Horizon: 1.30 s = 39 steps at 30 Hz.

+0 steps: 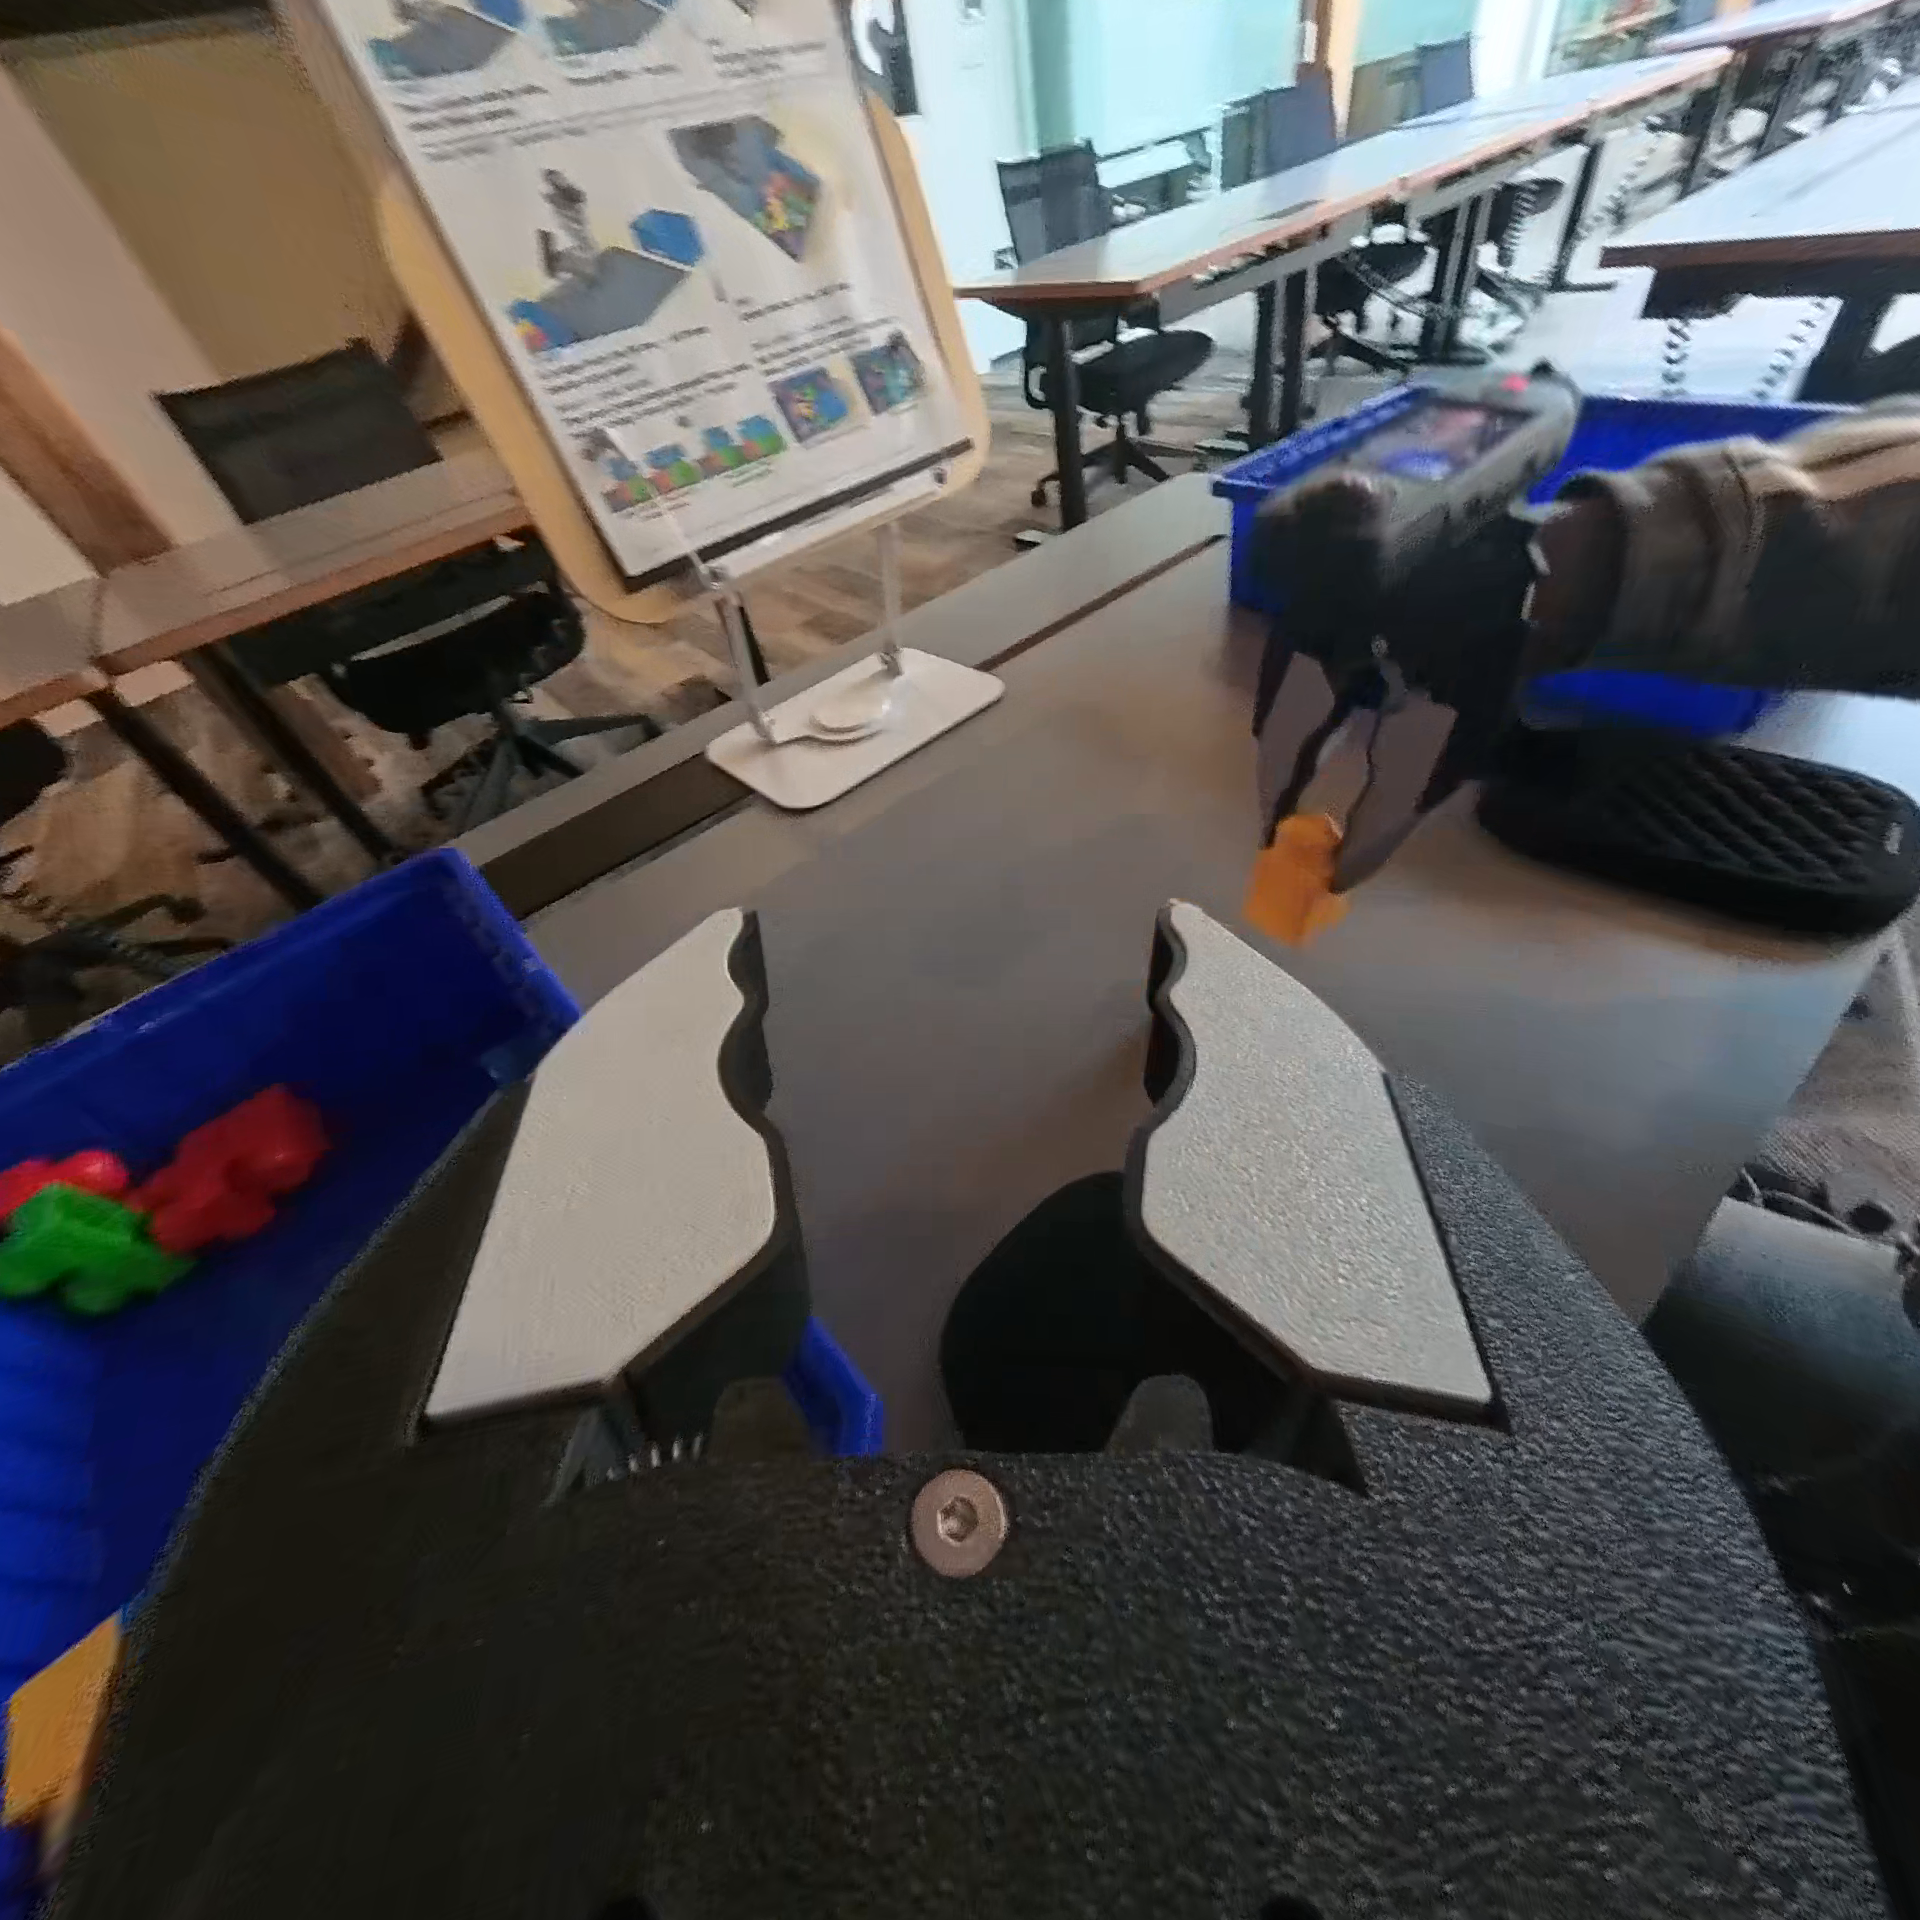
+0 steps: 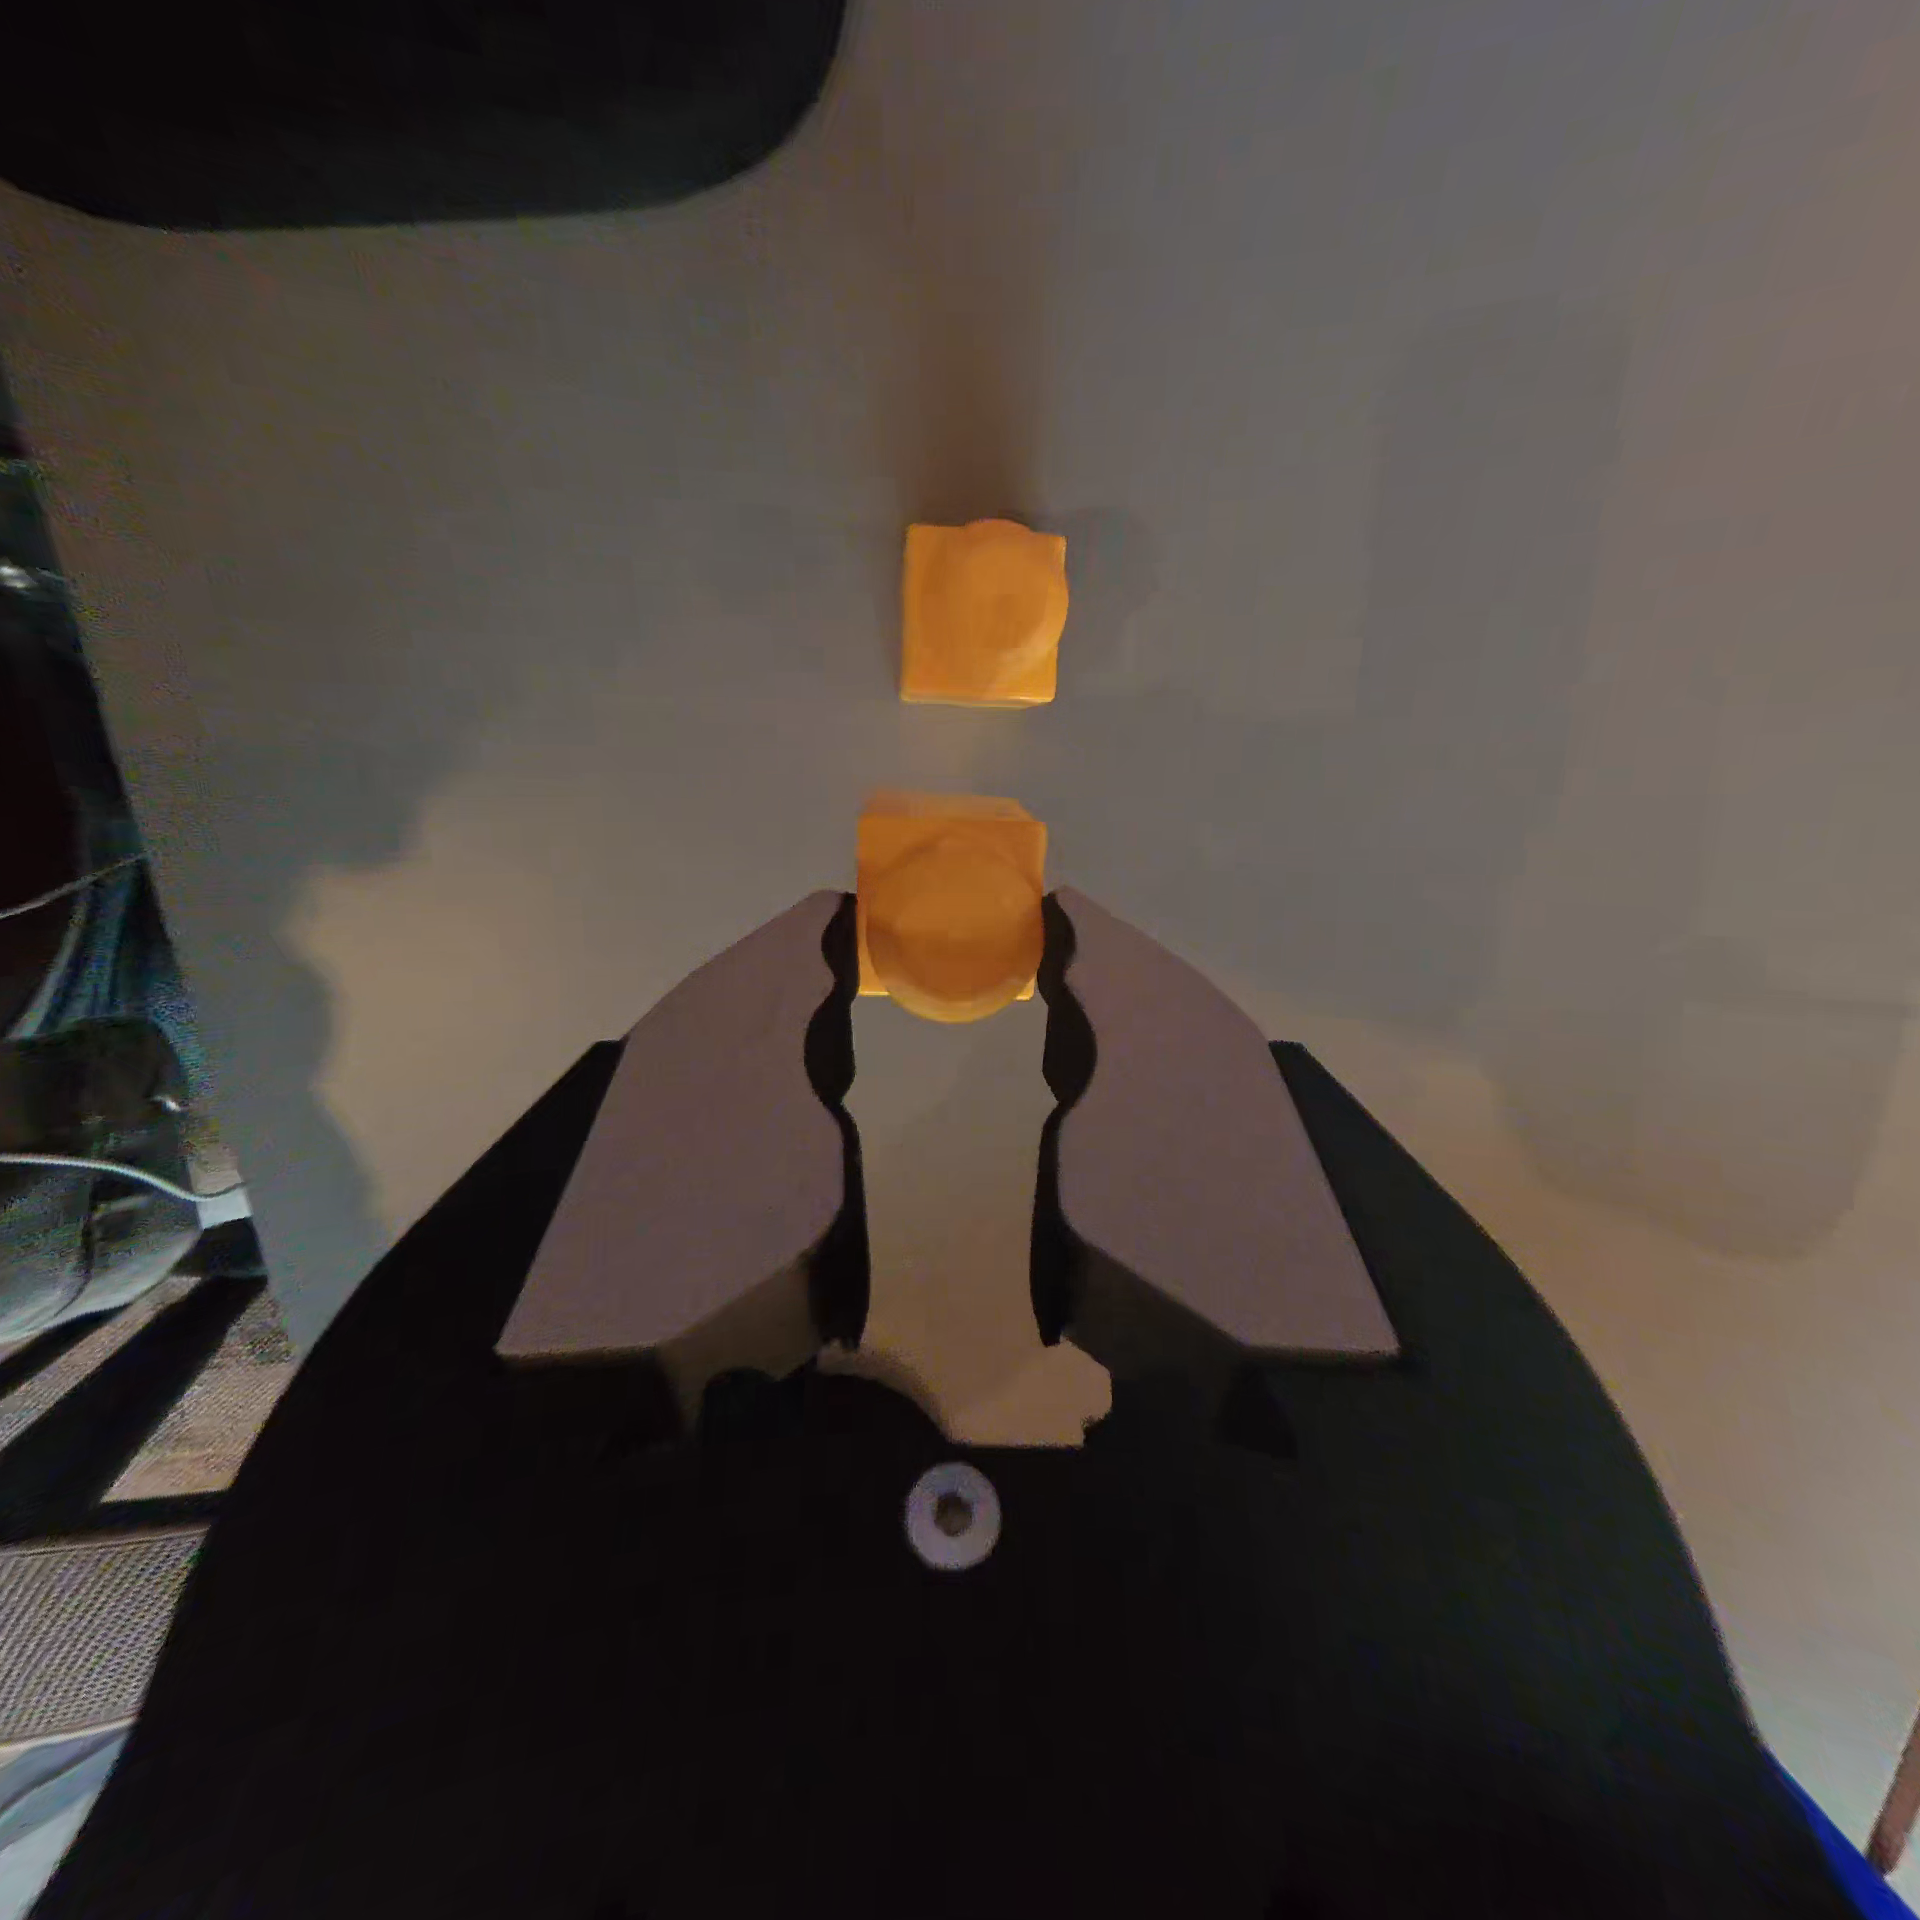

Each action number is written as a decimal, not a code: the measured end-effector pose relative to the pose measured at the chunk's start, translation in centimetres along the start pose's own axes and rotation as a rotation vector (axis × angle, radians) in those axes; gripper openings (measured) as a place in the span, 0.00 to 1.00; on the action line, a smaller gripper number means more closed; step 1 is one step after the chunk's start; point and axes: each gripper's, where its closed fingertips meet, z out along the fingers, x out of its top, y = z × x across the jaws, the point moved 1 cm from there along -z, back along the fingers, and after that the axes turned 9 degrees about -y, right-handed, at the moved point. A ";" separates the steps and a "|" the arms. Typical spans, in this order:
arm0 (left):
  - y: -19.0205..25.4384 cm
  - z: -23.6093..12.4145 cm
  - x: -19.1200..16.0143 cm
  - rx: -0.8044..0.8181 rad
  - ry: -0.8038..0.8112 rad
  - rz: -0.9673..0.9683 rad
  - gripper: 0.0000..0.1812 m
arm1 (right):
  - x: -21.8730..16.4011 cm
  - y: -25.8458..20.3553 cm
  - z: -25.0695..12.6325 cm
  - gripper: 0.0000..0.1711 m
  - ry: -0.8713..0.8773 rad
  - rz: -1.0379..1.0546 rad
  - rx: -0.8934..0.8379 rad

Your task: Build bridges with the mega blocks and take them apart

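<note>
Nearest, my right claw (image 2: 948, 914) is clamped on one orange block (image 2: 948, 904), held by its sides with the stud facing the camera; the fingertips (image 2: 1081, 935) catch only the block's near part. Beyond it, apart from it, a second orange block (image 2: 982, 615) rests on the grey table (image 2: 1455, 520), stud up. In the left wrist view my left claw (image 1: 956, 935) stands wide apart and empty above the table, beside the blue bin (image 1: 343, 997) holding a red block (image 1: 234, 1164) and a green block (image 1: 88, 1247).

Risks, as I judge them:
- The grip is shallow, so the held block could pivot or slip out if I press down off-centre.
- The block on the table is loose. If I try to stack onto it, a skewed approach could shove it sideways instead of seating the stud, since my left claw is not bracing it.
- If the two are meant as bridge piers, uneven spacing would leave a span piece unsupported.

Farther off stand an instruction board on its stand (image 1: 665, 312), a second blue bin (image 1: 1704, 436) behind my right claw, and a black mesh pad (image 1: 1704, 831).
</note>
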 end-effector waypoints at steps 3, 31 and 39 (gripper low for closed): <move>-1.2 -1.2 -0.3 0.038 0.025 -0.019 0.38 | 0.5 0.1 1.4 0.19 -0.025 0.006 0.005; -3.8 -3.8 -1.3 0.108 0.061 -0.076 0.37 | 1.6 0.6 3.9 0.19 -0.099 -0.030 -0.025; -3.6 -3.5 -1.5 0.088 0.050 -0.070 0.37 | 1.8 0.6 4.0 0.19 -0.087 -0.031 -0.019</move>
